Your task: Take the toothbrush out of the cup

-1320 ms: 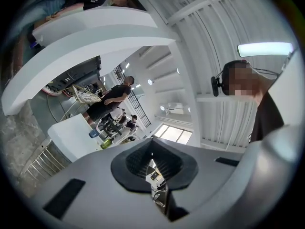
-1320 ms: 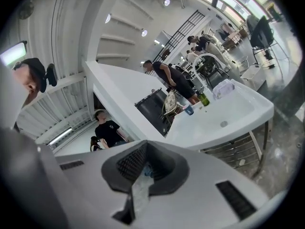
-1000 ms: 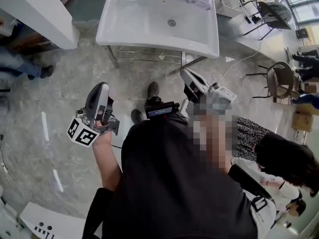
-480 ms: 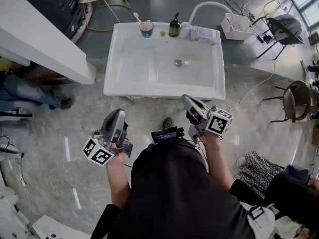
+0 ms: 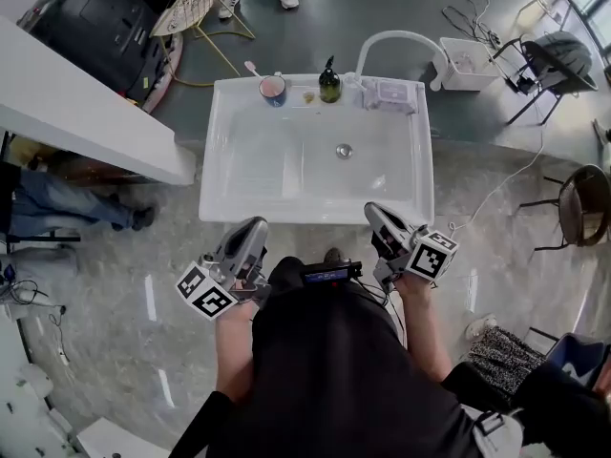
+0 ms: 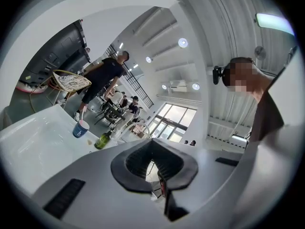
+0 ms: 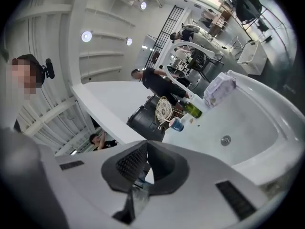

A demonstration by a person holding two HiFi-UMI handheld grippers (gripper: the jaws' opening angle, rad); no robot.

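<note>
- Toothbrush (image 5: 252, 67) stands in the cup (image 5: 272, 90) on the far rim of the sink (image 5: 239, 165) — bottle (image 5: 329, 84) nearby.
- Left gripper (image 5: 256, 225) and right gripper (image 5: 374, 210) — jaws clenched, empty, at the near rim, basin between them and the cup.

Left gripper (image 5: 254, 229) sits at 7 o'clock and points toward 1 o'clock, jaws pressed together, empty. Right gripper (image 5: 375, 213) sits at 5 o'clock and points toward 11 o'clock, jaws together, empty. Left arm (image 5: 232, 351) and right arm (image 5: 427, 337) extend forward.
</note>
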